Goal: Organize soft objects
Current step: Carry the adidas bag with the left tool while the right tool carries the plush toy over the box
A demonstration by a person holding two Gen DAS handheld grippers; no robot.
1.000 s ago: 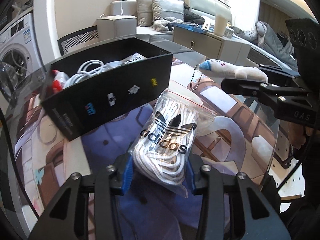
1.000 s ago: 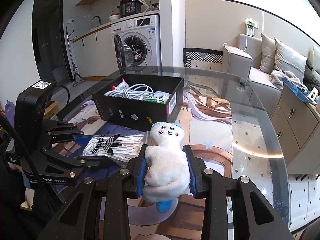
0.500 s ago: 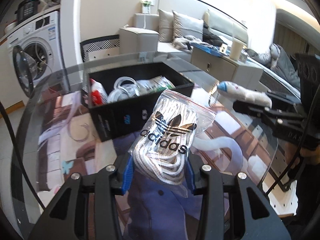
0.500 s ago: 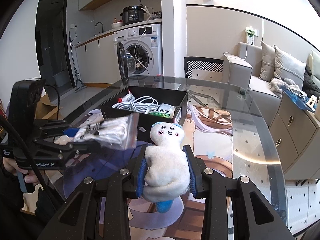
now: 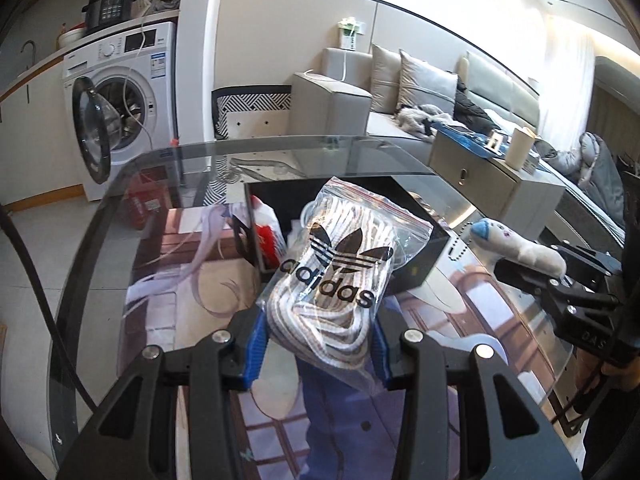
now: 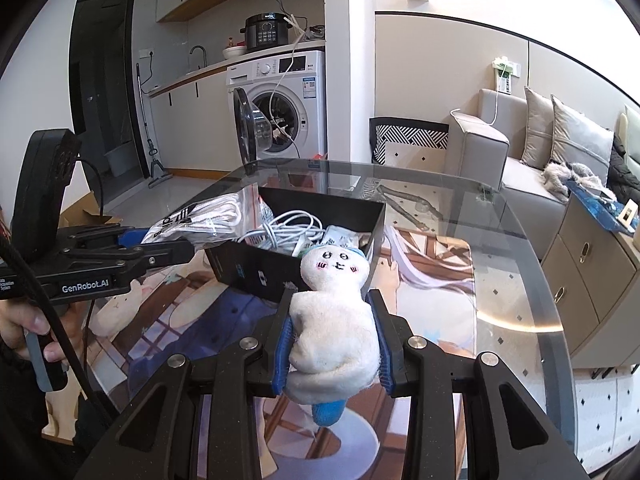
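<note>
My left gripper (image 5: 318, 344) is shut on a clear zip bag of white laces with an adidas logo (image 5: 338, 276) and holds it in the air at the near left edge of the open black box (image 5: 424, 256). The bag also shows in the right wrist view (image 6: 208, 220), over the box's left corner (image 6: 256, 272). My right gripper (image 6: 332, 348) is shut on a white plush toy with a drawn face and blue trim (image 6: 334, 308), held above the mat just in front of the box. The toy shows in the left wrist view (image 5: 516, 246) to the right of the box.
The box holds a white cable coil (image 6: 288, 228) and small packets. It stands on a printed mat (image 6: 432, 264) on a round glass table (image 6: 532, 280). A washing machine with its door open (image 6: 276, 116) and a grey sofa (image 6: 560, 148) lie beyond the table.
My left gripper has lifted the lace bag off the mat and carried it up to the box's edge. My right gripper has held the plush toy and moved a little toward the box.
</note>
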